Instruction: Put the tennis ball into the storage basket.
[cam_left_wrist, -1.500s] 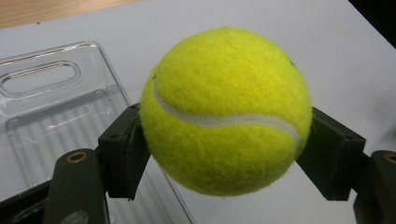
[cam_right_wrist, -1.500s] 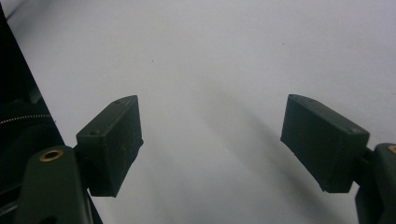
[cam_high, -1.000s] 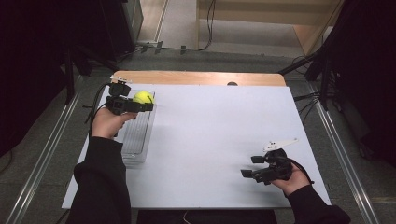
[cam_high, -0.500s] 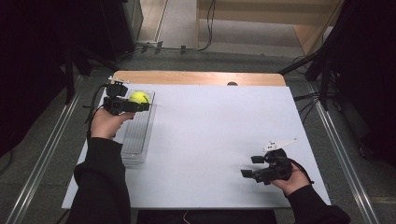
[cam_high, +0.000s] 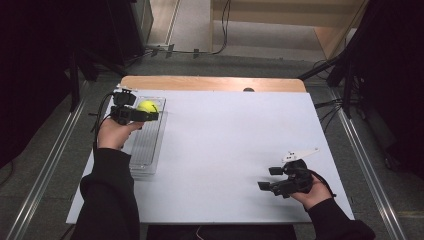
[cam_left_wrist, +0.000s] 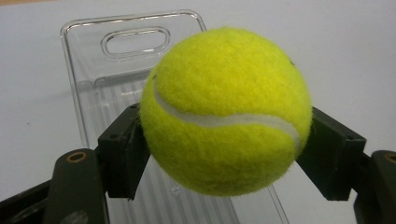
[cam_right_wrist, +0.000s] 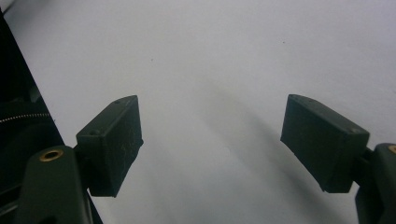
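A yellow-green tennis ball (cam_high: 147, 106) (cam_left_wrist: 224, 112) is clamped between the black jaws of my left gripper (cam_high: 148, 109) (cam_left_wrist: 224, 154), whose pads press on both its sides. The ball hangs just above the far end of a clear ribbed plastic tray (cam_high: 145, 150) (cam_left_wrist: 93, 60) lying lengthwise at the table's left. The tray has a handle slot at its far end. My right gripper (cam_high: 267, 178) (cam_right_wrist: 210, 144) rests low over the white table (cam_high: 225, 140) near its front right corner. It points left, and its jaws stand apart with nothing between them.
A wooden strip (cam_high: 210, 83) runs along the table's far edge, with a small dark spot (cam_high: 248, 90) on it. Metal rails flank the table on both sides. Dark stands and cables crowd the floor beyond the far corners.
My left gripper has shifted slightly to the left with the ball, staying over the tray's far end. The right hand has kept still.
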